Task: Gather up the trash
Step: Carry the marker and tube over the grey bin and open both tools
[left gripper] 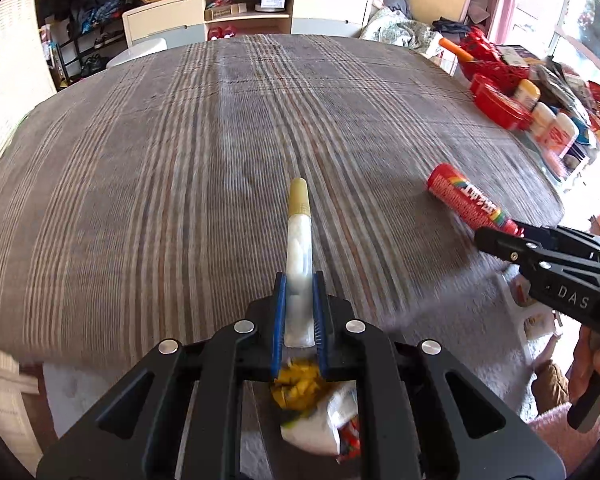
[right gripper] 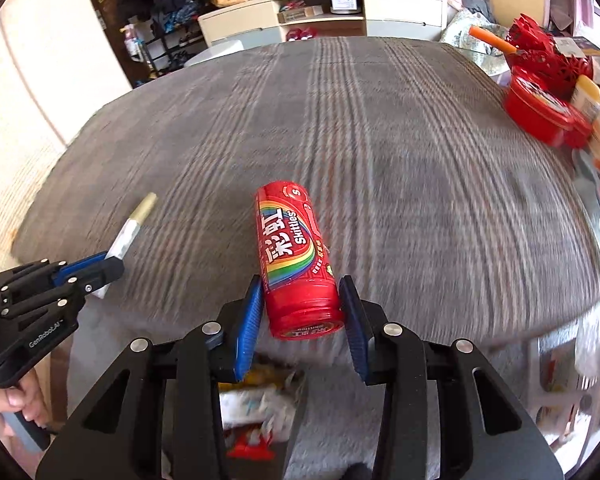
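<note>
Left claw (left gripper: 299, 304) pinches tube (left gripper: 298, 236); right claw (right gripper: 302, 312) clamps can (right gripper: 296, 256). Advise firm grip until over trash pile (right gripper: 256, 404) below table (right gripper: 380, 140).

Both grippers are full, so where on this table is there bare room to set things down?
The striped tablecloth is bare across its middle and left, out to the far edge. The right edge is crowded: red tub, bottles, red basket.

Light: I see bright daylight, glare upper right | Blur: motion smear on tablecloth (left gripper: 180, 152), lower edges | Distortion: strong fisheye bending, dark corners
</note>
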`<state>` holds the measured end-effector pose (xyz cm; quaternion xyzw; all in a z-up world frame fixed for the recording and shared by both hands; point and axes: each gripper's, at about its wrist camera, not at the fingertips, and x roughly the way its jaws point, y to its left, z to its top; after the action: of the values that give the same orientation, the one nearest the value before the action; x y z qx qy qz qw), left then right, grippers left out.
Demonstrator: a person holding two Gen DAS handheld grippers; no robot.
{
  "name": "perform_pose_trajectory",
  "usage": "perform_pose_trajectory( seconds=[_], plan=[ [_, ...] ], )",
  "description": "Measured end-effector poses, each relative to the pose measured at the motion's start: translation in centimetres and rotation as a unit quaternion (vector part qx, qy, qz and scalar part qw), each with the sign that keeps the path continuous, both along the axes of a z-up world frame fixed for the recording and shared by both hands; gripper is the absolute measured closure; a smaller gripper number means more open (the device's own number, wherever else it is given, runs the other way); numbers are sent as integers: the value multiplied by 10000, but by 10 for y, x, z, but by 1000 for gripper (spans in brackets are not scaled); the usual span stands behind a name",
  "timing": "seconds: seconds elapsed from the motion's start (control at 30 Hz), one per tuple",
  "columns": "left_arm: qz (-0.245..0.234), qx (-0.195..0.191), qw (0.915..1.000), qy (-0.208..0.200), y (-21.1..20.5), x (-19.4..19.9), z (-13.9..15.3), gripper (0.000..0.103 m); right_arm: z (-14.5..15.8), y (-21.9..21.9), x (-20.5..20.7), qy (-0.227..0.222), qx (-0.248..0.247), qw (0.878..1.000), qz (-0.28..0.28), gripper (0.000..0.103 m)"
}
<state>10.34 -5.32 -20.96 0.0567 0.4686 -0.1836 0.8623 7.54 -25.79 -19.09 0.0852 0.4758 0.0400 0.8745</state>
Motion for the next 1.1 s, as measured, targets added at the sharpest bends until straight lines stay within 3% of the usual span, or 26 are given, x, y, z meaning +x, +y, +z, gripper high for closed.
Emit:
perform_pose_trajectory(
  seconds=[0.23, 0.4, 0.6, 0.93, 1.1],
  plan=[
    [-53, -56, 9999, -126, 6, -64, -2, 91, 2, 26, -59, -144, 147, 9993, 299, 65],
    [-49, -214, 9998, 3, 11, -96, -14, 91, -2, 42, -87, -133, 223, 9984, 501, 67],
    [-82, -252, 9993, 281, 8, -124, -45, 91, -37, 57, -109, 223, 288, 9972, 656, 67],
    [-31, -136, 9942, 1064, 4, -120, -115, 92, -97, 59, -92, 956, 541, 9928, 468, 67],
    [69, -279, 9901, 1370, 7, -109, -135, 91, -112, 57, -80, 1050, 581, 9920, 379, 67]
  ],
)
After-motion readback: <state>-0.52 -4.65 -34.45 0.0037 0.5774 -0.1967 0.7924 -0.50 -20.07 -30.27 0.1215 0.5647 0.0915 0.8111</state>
